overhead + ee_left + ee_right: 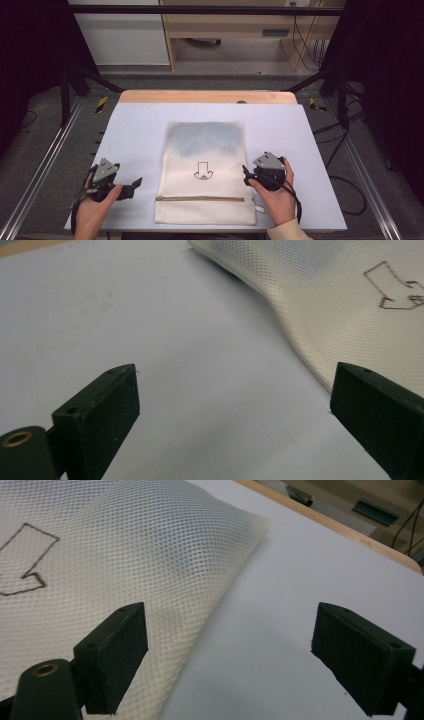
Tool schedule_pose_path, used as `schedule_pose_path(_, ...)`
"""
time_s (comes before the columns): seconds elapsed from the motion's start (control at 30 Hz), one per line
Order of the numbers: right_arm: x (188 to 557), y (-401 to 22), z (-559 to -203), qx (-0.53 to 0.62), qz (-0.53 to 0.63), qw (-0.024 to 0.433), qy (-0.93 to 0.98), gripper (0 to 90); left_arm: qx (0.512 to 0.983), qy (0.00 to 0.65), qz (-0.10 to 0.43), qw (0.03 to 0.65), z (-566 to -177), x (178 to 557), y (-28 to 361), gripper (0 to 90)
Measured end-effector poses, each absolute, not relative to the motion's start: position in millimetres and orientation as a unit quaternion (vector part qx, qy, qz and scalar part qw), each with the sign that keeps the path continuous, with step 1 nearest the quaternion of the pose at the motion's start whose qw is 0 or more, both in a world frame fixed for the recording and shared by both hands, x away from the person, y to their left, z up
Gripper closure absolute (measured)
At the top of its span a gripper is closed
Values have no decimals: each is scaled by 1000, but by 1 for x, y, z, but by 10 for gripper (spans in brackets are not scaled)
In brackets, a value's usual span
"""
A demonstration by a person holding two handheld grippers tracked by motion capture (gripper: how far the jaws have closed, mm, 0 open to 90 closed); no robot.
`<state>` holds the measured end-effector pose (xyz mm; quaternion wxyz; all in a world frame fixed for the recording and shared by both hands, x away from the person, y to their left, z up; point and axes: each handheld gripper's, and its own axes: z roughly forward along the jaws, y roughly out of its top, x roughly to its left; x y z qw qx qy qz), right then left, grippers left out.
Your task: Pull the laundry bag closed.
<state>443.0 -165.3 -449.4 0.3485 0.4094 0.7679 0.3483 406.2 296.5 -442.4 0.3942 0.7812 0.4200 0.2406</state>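
Observation:
A cream mesh laundry bag (pixel 202 170) lies flat in the middle of the white table (pixel 135 130), zipper (pixel 200 198) toward the person, a drawn arrow (pixel 203 170) on its face and something bluish inside its far half. My left gripper (pixel 136 183) rests left of the bag, held in a hand, its jaws wide apart over bare table (pixel 215 390). The bag's left edge (pixel 310 300) curves past its right jaw. My right gripper (pixel 246 176) sits at the bag's right edge, open, with one jaw over the mesh (pixel 125 555) and the other over bare table.
A wooden strip (pixel 207 96) runs along the table's far edge. Metal rails (pixel 45 160) flank the table on both sides. Cables (pixel 345 180) lie on the floor at the right. A wooden desk (pixel 240 30) stands beyond.

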Motion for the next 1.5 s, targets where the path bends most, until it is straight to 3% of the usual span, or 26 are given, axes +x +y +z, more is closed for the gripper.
schedule_pose_path(0.13, 440, -151, -447, 400, 344, 317, 788, 151, 783, 418, 243, 392, -442, 388, 294, 59)
schedule_pose_path(0.57, 434, -72, -430, 289, 327, 241, 867, 198, 789, 411, 245, 385, -445, 394, 291, 62)
schedule_pose_path(0.7, 435, -55, -422, 267, 323, 215, 882, 255, 785, 410, 251, 389, -443, 395, 294, 62)
schedule_pose_path(1.23, 435, 4, -413, 182, 309, 133, 924, 288, 807, 400, 255, 352, -442, 398, 309, 113)
schedule_pose_path(1.5, 432, 25, -417, 158, 304, 105, 934, 437, 811, 385, 250, 363, -440, 397, 308, 119)
